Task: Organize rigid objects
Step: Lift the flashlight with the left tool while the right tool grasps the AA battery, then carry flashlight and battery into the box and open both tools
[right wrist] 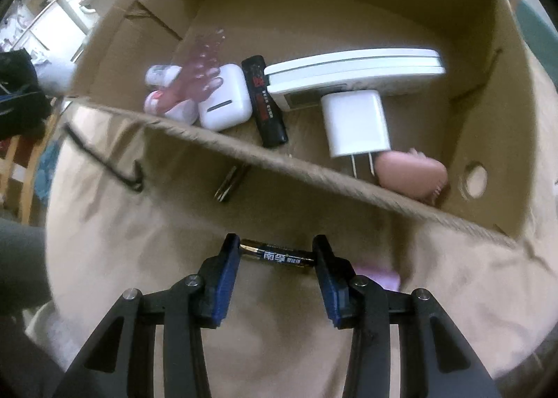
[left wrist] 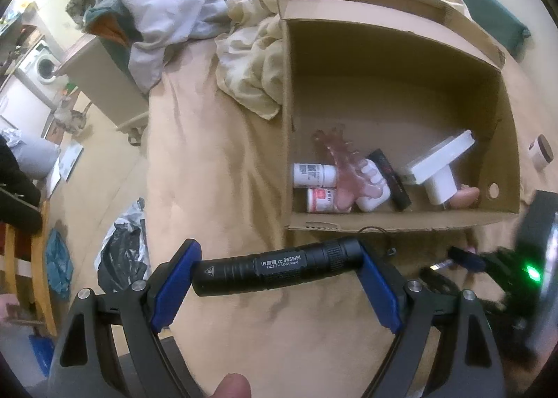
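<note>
1. Beige quilted bed cover: the support surface. It carries crumpled pale bedding and the open box.
2. Open brown cardboard box: it rests on the cover, directly ahead of both tools. Its contents lie against the near wall.
3. Flat white rectangular plastic device: it lies in the box, leaning over the white square wall charger, whose two prongs point toward the near wall.
4. White rounded earbud case: it lies in the box between a translucent pink studded piece and a slim black tube with red print.
5. Left gripper: the blue-padded jaws stand wide and clamp a black ribbed UV flashlight end to end, held crosswise above the cover, just short of the box.
6. Right gripper: the jaws stand partly closed on a small black-and-blue cylindrical battery, gripped end to end, outside the box, near its front wall.
</note>
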Demonstrator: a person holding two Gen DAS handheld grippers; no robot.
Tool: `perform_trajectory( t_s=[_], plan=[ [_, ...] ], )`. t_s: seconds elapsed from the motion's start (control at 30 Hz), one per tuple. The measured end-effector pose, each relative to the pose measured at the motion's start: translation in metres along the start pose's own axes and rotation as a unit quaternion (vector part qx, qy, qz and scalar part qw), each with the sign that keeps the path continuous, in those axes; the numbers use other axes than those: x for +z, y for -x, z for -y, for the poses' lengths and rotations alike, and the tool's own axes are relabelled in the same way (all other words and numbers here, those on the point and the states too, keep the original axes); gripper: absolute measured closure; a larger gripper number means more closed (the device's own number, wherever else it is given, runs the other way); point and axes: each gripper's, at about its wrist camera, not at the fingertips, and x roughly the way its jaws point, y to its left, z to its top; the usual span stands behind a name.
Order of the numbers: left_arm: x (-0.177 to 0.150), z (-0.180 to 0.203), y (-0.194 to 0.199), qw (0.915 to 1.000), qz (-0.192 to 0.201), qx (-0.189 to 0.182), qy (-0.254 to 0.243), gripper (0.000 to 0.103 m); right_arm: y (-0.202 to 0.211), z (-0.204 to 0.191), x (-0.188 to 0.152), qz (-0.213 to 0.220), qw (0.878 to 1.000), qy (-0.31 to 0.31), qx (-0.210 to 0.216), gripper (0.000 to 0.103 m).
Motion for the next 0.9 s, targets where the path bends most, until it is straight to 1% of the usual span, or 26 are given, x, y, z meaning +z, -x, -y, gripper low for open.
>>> perform_trajectory(
  t_s=[0.1,0.2,0.3,0.37,0.43,0.53,0.63,0.7,0.8,0.87,0.9],
  plan=[
    [-0.001,0.001,0.003,1.0000,0.004,0.001,-0.001,0.016,0.025,-0.001,-0.003,0.017,1.000,0.008,0.009,0.058],
    [-0.001,0.003,0.010,0.9998,0.019,0.000,-0.005,0.016,0.052,0.006,-0.006,0.039,0.999,0.012,0.019,0.058],
    [0.002,0.003,0.029,0.9989,0.045,-0.015,-0.003,0.017,0.080,0.016,-0.005,0.066,0.997,0.005,0.034,0.058],
    [0.008,0.001,0.046,0.9975,0.062,-0.034,0.004,0.016,0.101,0.029,-0.002,0.087,0.995,-0.005,0.046,0.058],
    [0.019,0.000,0.067,0.9949,0.088,-0.048,0.010,0.016,0.120,0.045,0.007,0.107,0.993,-0.014,0.051,0.058],
    [0.038,0.003,0.098,0.9901,0.129,-0.054,0.013,0.016,0.145,0.056,0.024,0.140,0.989,-0.021,0.047,0.058],
    [0.063,0.009,0.121,0.9839,0.169,-0.056,0.013,0.016,0.161,0.069,0.041,0.170,0.984,-0.027,0.044,0.058],
    [0.078,0.012,0.128,0.9800,0.189,-0.059,0.021,0.016,0.173,0.075,0.049,0.192,0.980,-0.035,0.044,0.058],
    [0.096,0.023,0.124,0.9782,0.199,-0.058,0.014,0.016,0.176,0.089,0.062,0.219,0.973,-0.050,0.049,0.058],
    [0.103,0.035,0.107,0.9797,0.194,-0.051,0.004,0.016,0.170,0.097,0.068,0.232,0.970,-0.060,0.050,0.058],
    [0.104,0.039,0.097,0.9809,0.188,-0.050,0.000,0.016,0.163,0.101,0.071,0.232,0.969,-0.066,0.050,0.058]
  ],
)
